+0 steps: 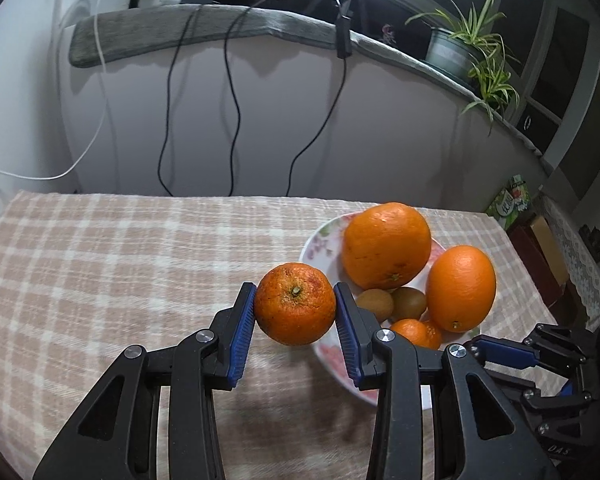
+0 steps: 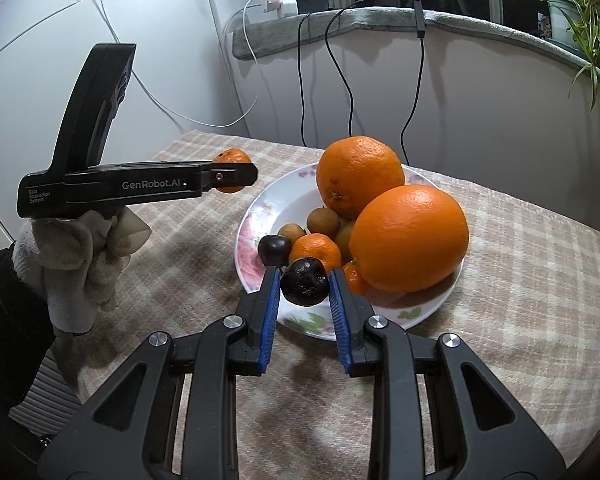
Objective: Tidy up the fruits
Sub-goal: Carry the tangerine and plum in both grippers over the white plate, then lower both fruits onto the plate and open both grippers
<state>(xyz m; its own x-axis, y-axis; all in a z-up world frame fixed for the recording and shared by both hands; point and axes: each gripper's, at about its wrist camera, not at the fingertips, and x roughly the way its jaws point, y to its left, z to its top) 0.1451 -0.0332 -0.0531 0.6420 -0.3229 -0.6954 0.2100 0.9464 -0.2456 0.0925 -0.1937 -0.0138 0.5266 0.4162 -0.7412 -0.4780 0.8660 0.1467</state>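
My left gripper (image 1: 295, 304) is shut on a small rough orange (image 1: 295, 303) and holds it above the cloth, just left of the floral plate (image 1: 320, 240). It also shows in the right wrist view (image 2: 232, 172) with the orange (image 2: 231, 157) between its fingers. My right gripper (image 2: 304, 286) is shut on a dark plum (image 2: 304, 286) over the plate's (image 2: 256, 216) near rim. The plate holds two big oranges (image 2: 359, 176) (image 2: 409, 237), a mandarin (image 2: 315, 251), small kiwis (image 2: 322, 219) and another dark plum (image 2: 274, 249).
A beige checked cloth (image 2: 520, 280) covers the table. Cables (image 2: 342, 72) hang down the wall behind. A potted plant (image 1: 460, 44) stands on the sill. A green box (image 1: 512, 200) sits past the table's right edge.
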